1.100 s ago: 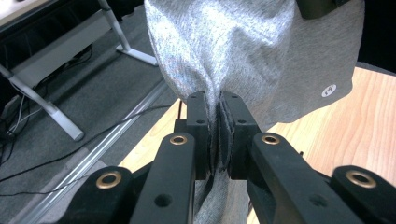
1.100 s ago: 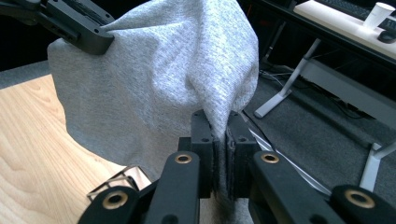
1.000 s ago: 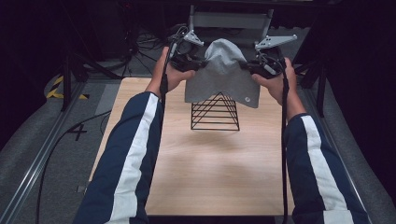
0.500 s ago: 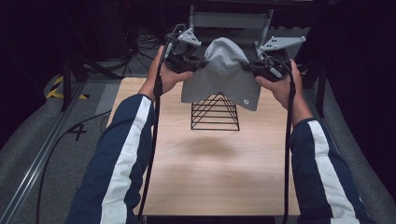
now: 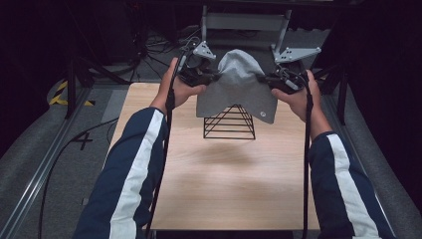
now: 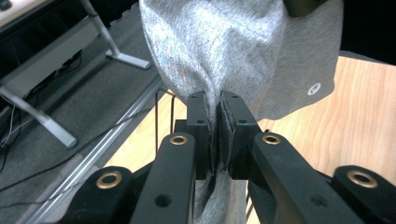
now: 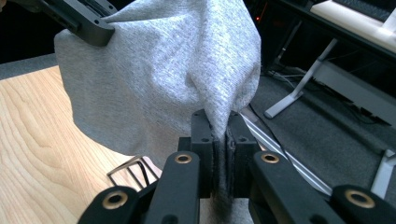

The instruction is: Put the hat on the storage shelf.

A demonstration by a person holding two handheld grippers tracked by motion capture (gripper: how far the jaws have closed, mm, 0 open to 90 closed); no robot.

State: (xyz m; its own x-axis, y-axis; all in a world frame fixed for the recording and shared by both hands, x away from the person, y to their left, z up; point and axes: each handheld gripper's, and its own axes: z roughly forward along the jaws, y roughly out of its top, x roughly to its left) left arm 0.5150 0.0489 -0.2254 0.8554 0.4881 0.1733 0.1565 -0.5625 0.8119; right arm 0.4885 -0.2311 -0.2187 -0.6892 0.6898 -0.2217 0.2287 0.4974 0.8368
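We see a grey knit cloth [image 5: 238,87] held up in the air over the far end of the wooden table [image 5: 234,184], hanging above a black wire rack [image 5: 230,122] shaped like a pyramid, whose peak its lower hem covers. The left gripper [image 5: 206,77] pinches the cloth's left edge and the right gripper [image 5: 268,79] pinches its right edge; in the left gripper view the two black jaws press together on a bunched fold of the fabric [image 6: 219,135], and in the right gripper view the jaws likewise clamp a fold between them [image 7: 223,140]. Between the two pinch points the cloth rises into a rounded hump and then falls in soft folds, its lower hem hanging loose with a small round white mark [image 5: 262,114] near the right bottom corner. The weave looks fine and heathered, lighter where the light strikes it. The rack stands near the table's far edge, about midway across, and the whole near stretch of the wooden surface lies bare in front of it, with open wood to both sides of the rack as well. Beyond the far edge we see a grey metal frame [image 5: 246,22] on dark carpet, and a rail [image 5: 45,169] runs along the table's left side.
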